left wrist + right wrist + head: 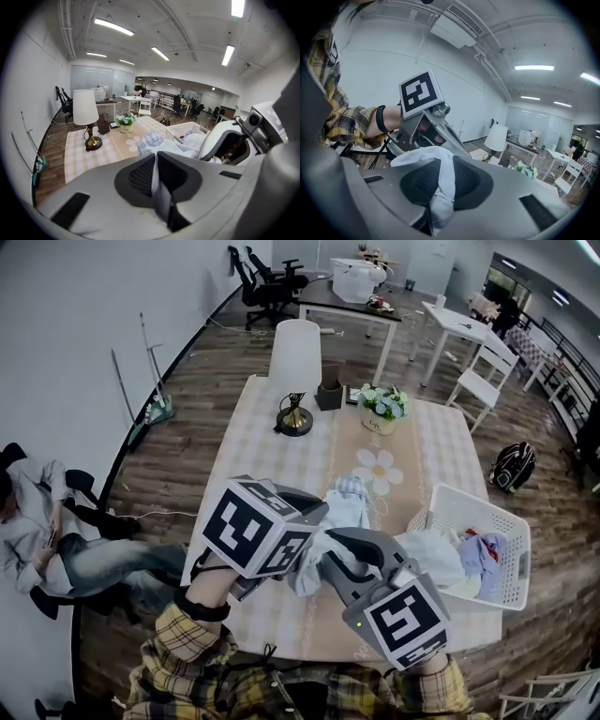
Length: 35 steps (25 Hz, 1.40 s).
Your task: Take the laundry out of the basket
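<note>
In the head view a white garment (343, 512) with a blue-striped part hangs between both grippers above the near part of the checked table (272, 460). My left gripper (312, 521) is shut on one bit of its cloth. My right gripper (334, 551) is shut on another bit just beside it. In the left gripper view the white cloth (171, 145) runs down between the dark pads (140, 177). The right gripper view shows a white fold (440, 180) pinched between its pads. The white laundry basket (511, 563) stands at the table's right edge with several more clothes (480, 554) in it.
A white-shaded lamp (295, 371), a small brown box (329, 390) and a pot of flowers (382, 409) stand at the table's far end. A person (42, 531) sits on the floor at the left. White chairs and desks (483, 371) stand beyond, and a backpack (513, 465) lies at the right.
</note>
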Each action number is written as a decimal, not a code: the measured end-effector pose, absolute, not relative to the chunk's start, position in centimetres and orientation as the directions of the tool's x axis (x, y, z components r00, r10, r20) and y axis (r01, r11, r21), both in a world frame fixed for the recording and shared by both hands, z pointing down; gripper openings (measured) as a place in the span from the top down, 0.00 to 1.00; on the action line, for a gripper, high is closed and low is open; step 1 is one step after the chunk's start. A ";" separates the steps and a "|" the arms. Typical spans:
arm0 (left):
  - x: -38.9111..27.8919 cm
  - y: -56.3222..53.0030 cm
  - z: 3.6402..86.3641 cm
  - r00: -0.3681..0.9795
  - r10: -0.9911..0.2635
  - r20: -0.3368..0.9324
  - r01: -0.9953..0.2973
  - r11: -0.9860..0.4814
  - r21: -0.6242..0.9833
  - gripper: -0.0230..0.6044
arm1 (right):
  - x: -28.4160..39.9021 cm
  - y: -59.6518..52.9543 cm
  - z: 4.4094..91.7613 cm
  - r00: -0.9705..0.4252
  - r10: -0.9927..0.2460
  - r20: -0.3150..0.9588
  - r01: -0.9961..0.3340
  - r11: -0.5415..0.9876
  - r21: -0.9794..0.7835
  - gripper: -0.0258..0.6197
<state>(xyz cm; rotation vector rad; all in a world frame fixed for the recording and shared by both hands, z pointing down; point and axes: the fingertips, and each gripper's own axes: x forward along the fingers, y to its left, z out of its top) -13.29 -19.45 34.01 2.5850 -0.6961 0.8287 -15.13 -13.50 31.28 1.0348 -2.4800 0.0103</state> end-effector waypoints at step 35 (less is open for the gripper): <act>-21.5 -13.3 58.1 0.631 -0.199 0.750 -0.661 -0.644 0.385 0.88 | -20.5 -9.1 55.6 -0.650 -0.355 0.672 -0.655 0.710 -0.258 0.82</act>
